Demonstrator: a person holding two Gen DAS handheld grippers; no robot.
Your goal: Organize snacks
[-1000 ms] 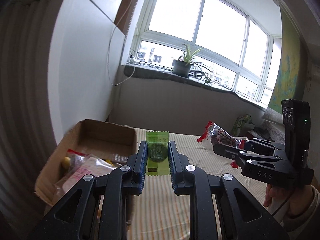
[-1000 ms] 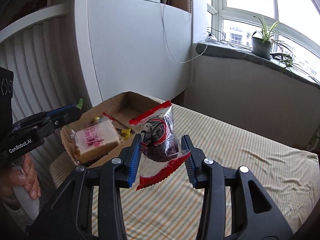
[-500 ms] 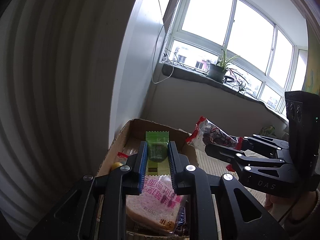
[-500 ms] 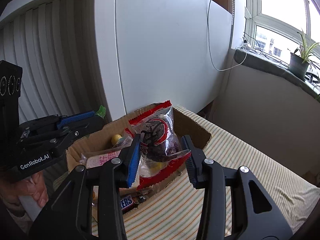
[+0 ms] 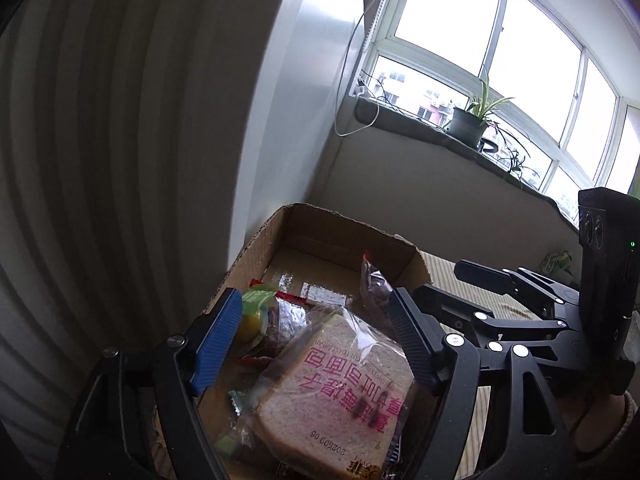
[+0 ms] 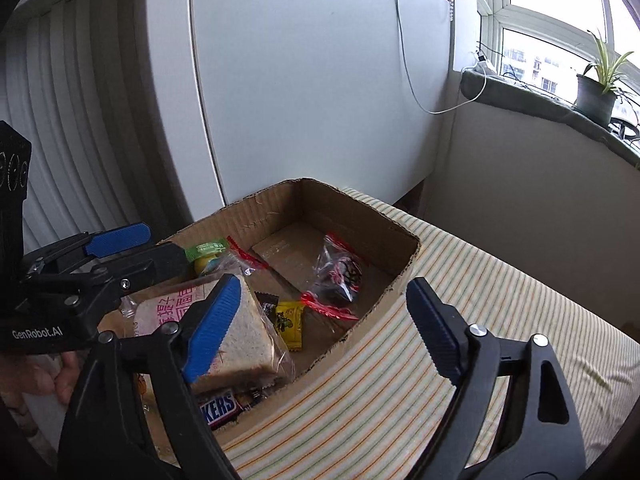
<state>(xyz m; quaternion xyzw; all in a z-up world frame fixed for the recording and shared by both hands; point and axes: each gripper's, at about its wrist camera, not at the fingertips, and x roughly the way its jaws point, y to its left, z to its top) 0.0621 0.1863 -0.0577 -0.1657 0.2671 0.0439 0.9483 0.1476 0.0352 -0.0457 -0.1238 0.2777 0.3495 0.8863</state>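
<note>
Both grippers (image 5: 316, 336) (image 6: 324, 326) released, empty, over cardboard box (image 6: 360, 216) w/ bread pack (image 5: 340, 392).

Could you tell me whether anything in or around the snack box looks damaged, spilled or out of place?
Only the cardboard box itself: its cut rim is ragged and torn, worst at the near right corner. The snacks, including the bagged bread and the red-edged packet, all lie inside it, loosely piled. Nothing has spilled onto the striped cloth.

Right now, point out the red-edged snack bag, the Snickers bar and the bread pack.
red-edged snack bag (image 6: 340, 274), right wrist view, clear middle.
Snickers bar (image 6: 220, 410), right wrist view, printed label.
bread pack (image 5: 344, 392), left wrist view, pink lettering.
</note>
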